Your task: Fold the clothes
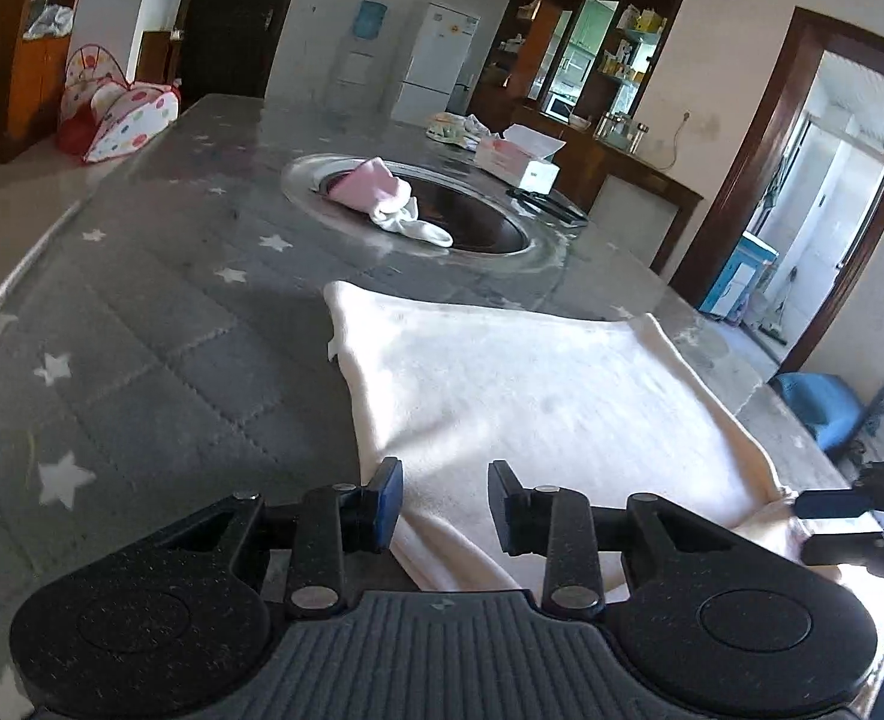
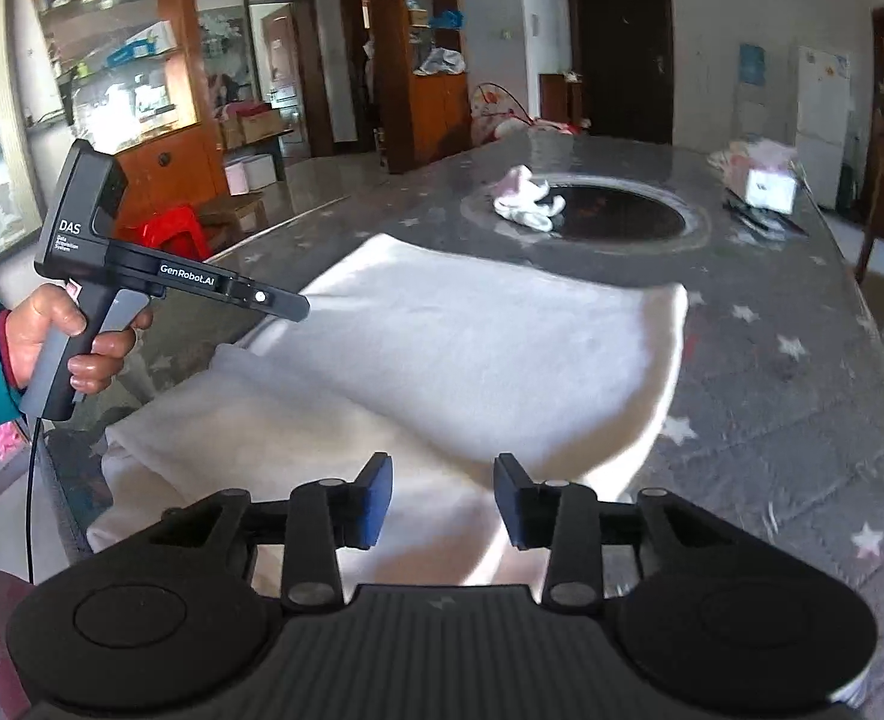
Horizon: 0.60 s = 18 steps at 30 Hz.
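The white cloth [image 1: 532, 396] lies spread ahead of my left gripper [image 1: 445, 501], soft and fleecy, near edge folded over into a thick roll. Both grippers hang over that near edge, my right gripper [image 2: 442, 498] too, jaws apart, pinching nothing.
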Motion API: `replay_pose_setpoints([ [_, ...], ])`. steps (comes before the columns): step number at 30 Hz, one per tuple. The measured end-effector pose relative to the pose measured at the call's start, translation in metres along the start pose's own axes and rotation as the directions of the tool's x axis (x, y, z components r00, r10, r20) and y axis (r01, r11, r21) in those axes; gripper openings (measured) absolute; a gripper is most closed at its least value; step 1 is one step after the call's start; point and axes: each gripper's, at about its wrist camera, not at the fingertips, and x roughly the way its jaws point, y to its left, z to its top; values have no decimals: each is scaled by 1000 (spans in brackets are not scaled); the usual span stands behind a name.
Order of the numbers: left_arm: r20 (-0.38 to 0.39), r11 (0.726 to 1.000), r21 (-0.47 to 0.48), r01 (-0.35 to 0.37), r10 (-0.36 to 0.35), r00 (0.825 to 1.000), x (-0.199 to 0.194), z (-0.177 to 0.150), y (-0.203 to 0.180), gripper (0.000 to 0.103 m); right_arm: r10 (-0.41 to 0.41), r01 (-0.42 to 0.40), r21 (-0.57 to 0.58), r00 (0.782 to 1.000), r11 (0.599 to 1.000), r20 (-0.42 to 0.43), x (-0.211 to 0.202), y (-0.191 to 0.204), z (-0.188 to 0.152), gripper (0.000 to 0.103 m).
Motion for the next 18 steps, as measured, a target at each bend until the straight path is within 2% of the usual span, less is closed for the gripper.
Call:
replay_pose_setpoints([
  [2, 0, 1000, 6, -19, 19, 1000, 3, 3, -2, 37, -9, 10, 16, 1000, 1000, -22, 3, -5, -6, 37],
  [3, -5, 1000, 5, -20, 20, 1000, 3, 5, -4, 42, -13, 13, 23, 1000, 1000, -27, 5, -7, -9, 37],
  [6, -4, 1000, 12, -24, 24, 1000, 5, 11, -10, 47, -4, 4, 30, 1000, 1000, -17, 5, -9, -12, 37],
  [10, -4, 1000, 8, -25, 25, 1000, 21, 24, -8, 48, -7, 7, 10, 1000, 1000, -16, 7, -7, -12, 39],
  [18, 12, 996, -68, -58, 59, 998, 44, 46, 19, 48, -3, 3, 3, 1000, 1000, -13, 10, -10, -8, 39],
])
